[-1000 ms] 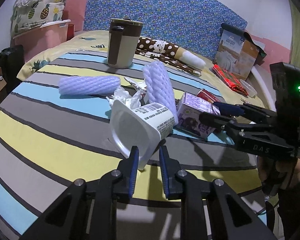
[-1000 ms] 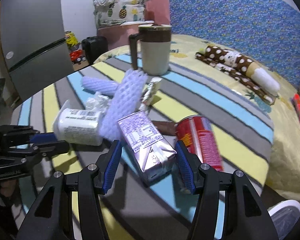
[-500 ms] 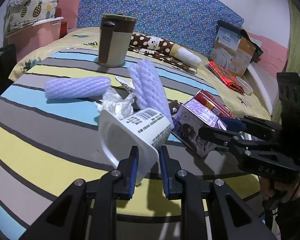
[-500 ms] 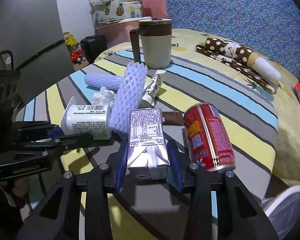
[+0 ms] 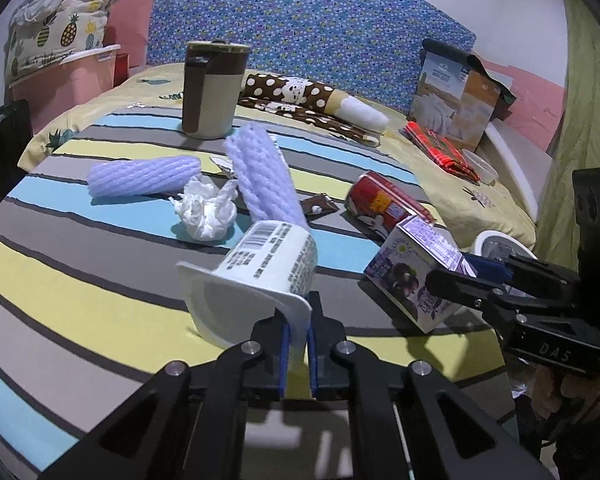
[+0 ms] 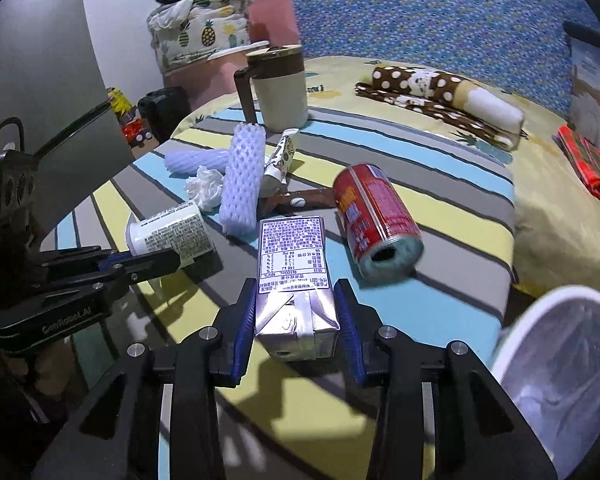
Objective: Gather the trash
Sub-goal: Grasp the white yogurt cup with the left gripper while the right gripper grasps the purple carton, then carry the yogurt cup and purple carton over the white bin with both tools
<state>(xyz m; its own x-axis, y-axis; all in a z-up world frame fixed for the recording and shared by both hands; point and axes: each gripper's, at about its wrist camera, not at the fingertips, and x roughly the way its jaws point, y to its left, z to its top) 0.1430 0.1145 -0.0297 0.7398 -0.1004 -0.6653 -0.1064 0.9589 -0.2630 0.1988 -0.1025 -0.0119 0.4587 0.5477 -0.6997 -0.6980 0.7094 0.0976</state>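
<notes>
A bed with a blue flowered headboard and a yellow pineapple sheet fills the background; in front of it a table covered in a grey, yellow and blue striped cloth (image 5: pixel 80 312) carries the litter.

The left gripper (image 5: pixel 298 334) is pressed together on the flared rim of a white plastic yoghurt cup with a barcode label (image 5: pixel 268 264), which lies tipped with its mouth toward the camera, near the table's front edge. The thin rim is the natural place to pinch — the cup looks empty and very light, but its wall is likely to flex and could slip from a shallow bite.

The right gripper (image 6: pixel 296 320) pinches a small purple drink carton with printed text (image 6: pixel 294 276) across its folded end, pads against both side faces, at the table's near corner. It should be light and fairly stiff, though an empty carton dents if squeezed hard; flat sides give good purchase.

On the cloth lie a red drink can on its side (image 6: pixel 374 220) just beside the carton, two lilac foam fruit nets (image 5: pixel 260 176), a crumpled white tissue (image 5: pixel 206 210) and a brown wrapper (image 5: pixel 320 206). A white-rimmed bin with a clear liner (image 6: pixel 556 360) stands at the lower right — probably the destination. A beige mug with a brown lid (image 5: pixel 212 88) stands upright behind.
</notes>
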